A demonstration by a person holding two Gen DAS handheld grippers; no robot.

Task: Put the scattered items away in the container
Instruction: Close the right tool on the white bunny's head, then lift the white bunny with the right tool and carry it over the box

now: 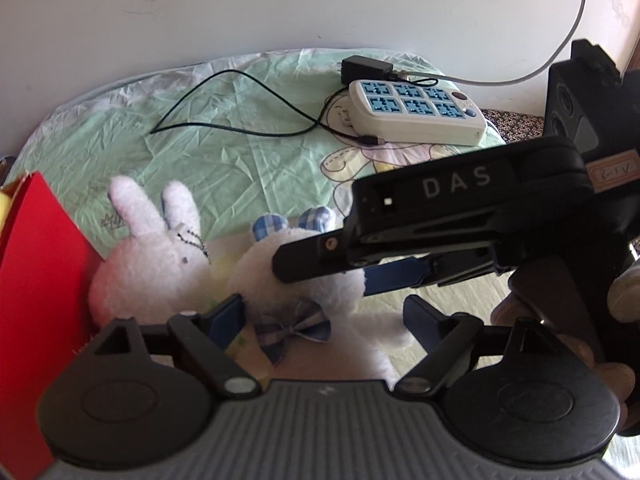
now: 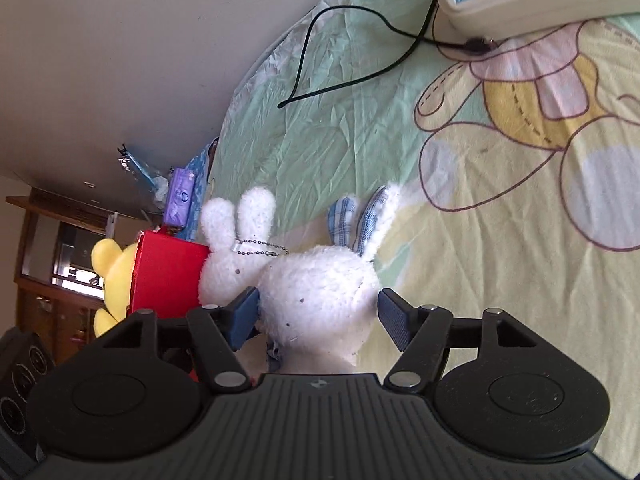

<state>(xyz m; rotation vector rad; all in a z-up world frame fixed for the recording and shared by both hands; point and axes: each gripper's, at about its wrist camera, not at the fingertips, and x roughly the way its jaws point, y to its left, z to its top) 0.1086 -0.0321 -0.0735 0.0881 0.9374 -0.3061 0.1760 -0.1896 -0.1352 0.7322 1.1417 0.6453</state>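
Right hand-held gripper (image 2: 318, 316): jaws apart, straddling head of white plush rabbit with blue-check ears (image 2: 320, 288); left pad touching plush, right pad just clear; nothing clamped.
Left hand-held gripper (image 1: 324, 316): jaws wide, hovering over same rabbit's checked bow tie (image 1: 294, 330); holds nothing.
Second white rabbit with bead chain (image 2: 236, 248): beside first, against red container (image 2: 168, 276).
Yellow plush (image 2: 112, 276): at container's far side.
Bed sheet (image 2: 500, 240): green, cartoon print.
Power strip (image 1: 416, 110), black adapter (image 1: 366, 68), black cable (image 1: 240, 120): far end of bed.
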